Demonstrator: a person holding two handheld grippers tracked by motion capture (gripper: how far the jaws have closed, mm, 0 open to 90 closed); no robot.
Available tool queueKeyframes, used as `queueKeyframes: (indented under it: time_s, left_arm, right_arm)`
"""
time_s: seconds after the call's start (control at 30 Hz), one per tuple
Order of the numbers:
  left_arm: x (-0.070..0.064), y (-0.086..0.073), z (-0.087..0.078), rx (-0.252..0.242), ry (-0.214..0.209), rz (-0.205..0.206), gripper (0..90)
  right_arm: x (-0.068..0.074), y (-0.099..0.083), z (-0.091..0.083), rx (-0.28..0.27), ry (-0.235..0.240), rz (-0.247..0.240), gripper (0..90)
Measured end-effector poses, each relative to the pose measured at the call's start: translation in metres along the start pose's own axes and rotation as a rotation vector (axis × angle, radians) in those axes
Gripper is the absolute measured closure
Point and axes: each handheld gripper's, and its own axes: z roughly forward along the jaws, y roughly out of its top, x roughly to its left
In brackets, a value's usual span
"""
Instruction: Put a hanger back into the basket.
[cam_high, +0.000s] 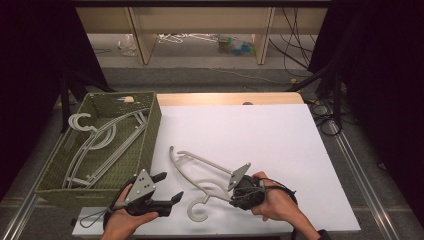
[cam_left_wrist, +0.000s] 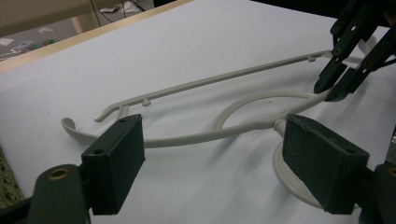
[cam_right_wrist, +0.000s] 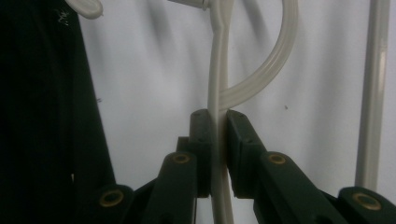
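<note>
A white plastic hanger (cam_high: 200, 172) lies on the white tabletop (cam_high: 260, 130) near the front edge, its hook (cam_high: 196, 209) pointing toward me. My right gripper (cam_high: 229, 196) is shut on the hanger's curved shoulder. In the right gripper view the thin rib of the hanger (cam_right_wrist: 217, 70) is pinched between both pads of that gripper (cam_right_wrist: 218, 119). My left gripper (cam_high: 169, 186) hovers just left of the hook, open, with nothing between its jaws. The left gripper view looks past this gripper (cam_left_wrist: 217, 158) at the hanger (cam_left_wrist: 187, 137) and the right gripper (cam_left_wrist: 332, 86) beyond.
A green woven basket (cam_high: 151, 132) stands at the table's left and holds several white hangers (cam_high: 100, 145). The wooden table edge (cam_high: 225, 98) runs along the back. Cables and wooden shelf legs (cam_high: 142, 45) are on the floor beyond.
</note>
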Motion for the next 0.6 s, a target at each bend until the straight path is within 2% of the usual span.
queueKeyframes:
  time_s: [0.03,0.13,0.17,0.33,0.37,0.4,0.5,0.6]
  left_arm:
    - [0.0,0.0,0.002,-0.001,0.0,0.009,21.3]
    - [0.001,0.001,0.011,0.03,-0.001,0.073,22.1]
    - [0.001,0.0,0.014,0.041,-0.008,0.073,22.7]
    - [-0.002,0.002,0.031,0.082,-0.024,0.156,24.4]
    - [-0.002,0.003,0.034,0.096,-0.029,0.178,24.6]
    - [-0.003,0.003,0.038,0.1,-0.044,0.181,25.1]
    - [-0.004,0.005,0.05,0.131,-0.051,0.232,27.2]
    - [-0.006,0.008,0.059,0.153,-0.101,0.289,28.7]
  right_arm:
    - [0.0,-0.001,-0.002,-0.004,0.003,-0.002,82.1]
    - [0.001,-0.001,-0.011,-0.015,0.009,-0.02,82.1]
    - [0.0,-0.001,-0.013,-0.021,0.009,-0.026,82.1]
    - [-0.001,-0.002,-0.025,-0.04,0.013,-0.032,82.2]
    - [-0.001,-0.003,-0.026,-0.045,0.016,-0.038,82.3]
    - [0.0,-0.003,-0.027,-0.046,0.018,-0.038,82.3]
    - [0.002,-0.002,-0.029,-0.043,0.023,-0.052,82.3]
    - [0.003,-0.001,-0.029,-0.051,0.03,-0.057,82.3]
